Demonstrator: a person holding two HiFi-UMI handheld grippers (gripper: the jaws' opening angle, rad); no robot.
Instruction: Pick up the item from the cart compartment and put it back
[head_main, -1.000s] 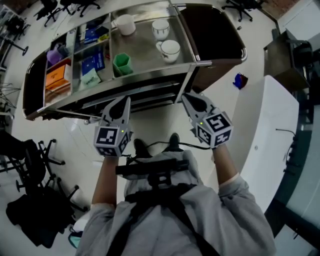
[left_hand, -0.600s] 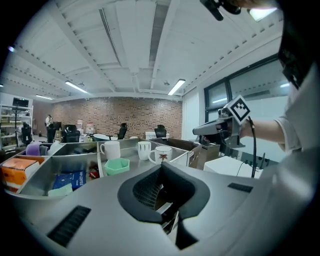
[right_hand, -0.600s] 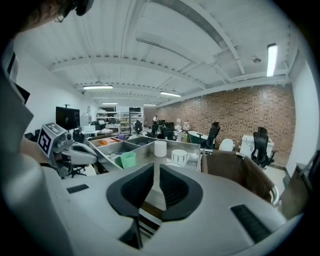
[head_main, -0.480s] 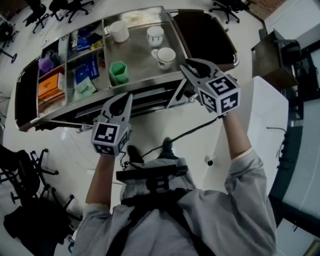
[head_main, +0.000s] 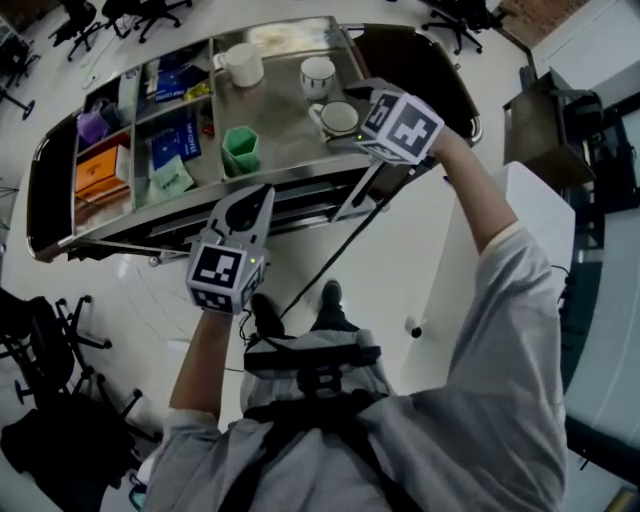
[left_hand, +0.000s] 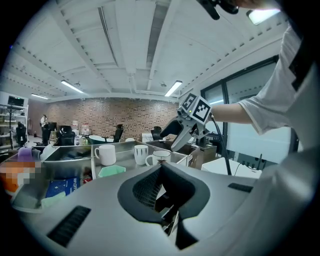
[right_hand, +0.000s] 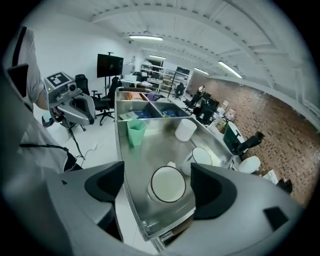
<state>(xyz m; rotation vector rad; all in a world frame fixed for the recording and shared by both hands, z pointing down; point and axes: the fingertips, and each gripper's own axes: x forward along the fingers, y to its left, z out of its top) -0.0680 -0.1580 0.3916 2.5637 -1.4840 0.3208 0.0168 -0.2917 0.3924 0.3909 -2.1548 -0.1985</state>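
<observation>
— How tight is it round that cart (head_main: 130, 225)?

— Not tight. Pale glossy floor (head_main: 400, 250) lies open all along its near side, where the person stands. A white counter (head_main: 540, 200) comes close at the person's 3 o'clock, and black office chairs (head_main: 45, 330) crowd in at 8 o'clock.

— And the edges up top?

— The steel tabletop (head_main: 285, 100) has a low raised rim with rounded corners. The white cup (head_main: 338, 118) stands on the open flat part, just inside the rim by the near right corner. It isn't in the divided bins.

— Is anything holding it?

— No. The right gripper (head_main: 358, 110) hovers over it with its fingers spread. From that gripper's own camera the cup (right_hand: 168, 184) shows in the gap, with both dark pads wide of it. I can't tell whether they're down at its level.

— The other one?

— The left gripper (head_main: 252, 195) hangs off the cart's near edge, at 6 o'clock from the green cup (head_main: 240, 148). Its fingers are pressed together on nothing.

— What's the stuff like?

— The steel is brushed, with a dull sheen. The white cup is round and glossy, with a thin dark line at the lip and a small handle. A patterned cup (head_main: 318, 72) sits near it at 12 o'clock, and a plain white mug (head_main: 243, 63) farther off at 10. The green cup is tapered plastic and stands at 9. Past the dividers there are flat blue packs (head_main: 175, 145), an orange box (head_main: 100, 170) and a purple cup (head_main: 90, 127).
</observation>
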